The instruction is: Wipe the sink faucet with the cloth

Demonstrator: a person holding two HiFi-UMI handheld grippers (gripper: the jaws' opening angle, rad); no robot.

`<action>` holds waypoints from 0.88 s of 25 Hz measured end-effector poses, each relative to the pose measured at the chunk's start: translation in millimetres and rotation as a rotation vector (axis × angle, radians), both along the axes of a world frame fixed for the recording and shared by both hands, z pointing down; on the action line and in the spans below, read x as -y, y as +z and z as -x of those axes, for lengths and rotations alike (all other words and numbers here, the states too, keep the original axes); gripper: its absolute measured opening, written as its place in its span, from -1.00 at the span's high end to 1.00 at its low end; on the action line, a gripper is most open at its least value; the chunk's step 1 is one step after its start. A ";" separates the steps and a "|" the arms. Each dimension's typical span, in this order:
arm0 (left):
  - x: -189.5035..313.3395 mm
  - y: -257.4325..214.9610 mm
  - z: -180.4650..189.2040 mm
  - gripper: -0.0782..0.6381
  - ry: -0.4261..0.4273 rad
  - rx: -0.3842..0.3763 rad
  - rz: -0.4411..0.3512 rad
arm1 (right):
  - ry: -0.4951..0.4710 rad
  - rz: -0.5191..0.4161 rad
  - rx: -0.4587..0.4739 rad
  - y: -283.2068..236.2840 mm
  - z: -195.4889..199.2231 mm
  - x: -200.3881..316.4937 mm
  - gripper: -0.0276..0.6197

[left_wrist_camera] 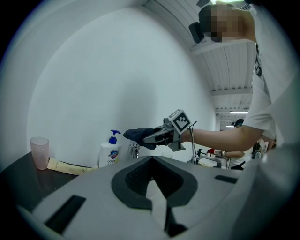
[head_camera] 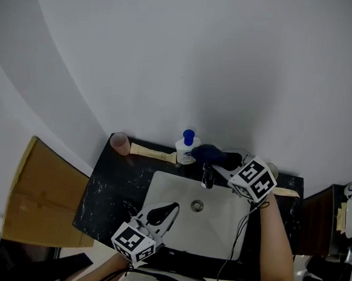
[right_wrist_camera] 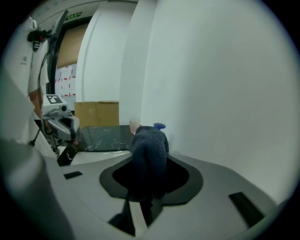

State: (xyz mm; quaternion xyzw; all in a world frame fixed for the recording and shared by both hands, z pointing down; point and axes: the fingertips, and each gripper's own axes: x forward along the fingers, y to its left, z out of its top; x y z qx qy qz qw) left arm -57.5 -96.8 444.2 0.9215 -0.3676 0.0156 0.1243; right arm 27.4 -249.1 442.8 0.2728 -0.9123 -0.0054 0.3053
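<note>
Right gripper holds cloth above faucet; pink cup stands on counter.

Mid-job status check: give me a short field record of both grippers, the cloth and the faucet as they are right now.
right gripper: jaws shut on the cloth, reaching toward the wall
cloth: dark, bunched, just above the faucet; contact unclear
faucet: at the back of the white sink, beside the soap bottle
left gripper: jaws shut, empty, over the sink's front
pink cup: back left of the counter
</note>
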 end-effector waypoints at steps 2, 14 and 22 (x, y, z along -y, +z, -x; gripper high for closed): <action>0.5 -0.1 3.3 0.78 -0.006 0.002 0.002 | 0.087 -0.022 0.023 0.0 -8.9 30.3 0.50; -1.4 -1.5 5.7 0.78 -0.008 0.001 -0.001 | 0.046 -0.010 0.067 -0.8 -8.6 9.9 0.50; 0.7 -4.4 -2.7 0.78 0.010 -0.005 -0.008 | 0.043 -0.024 0.054 1.6 -8.6 3.7 0.50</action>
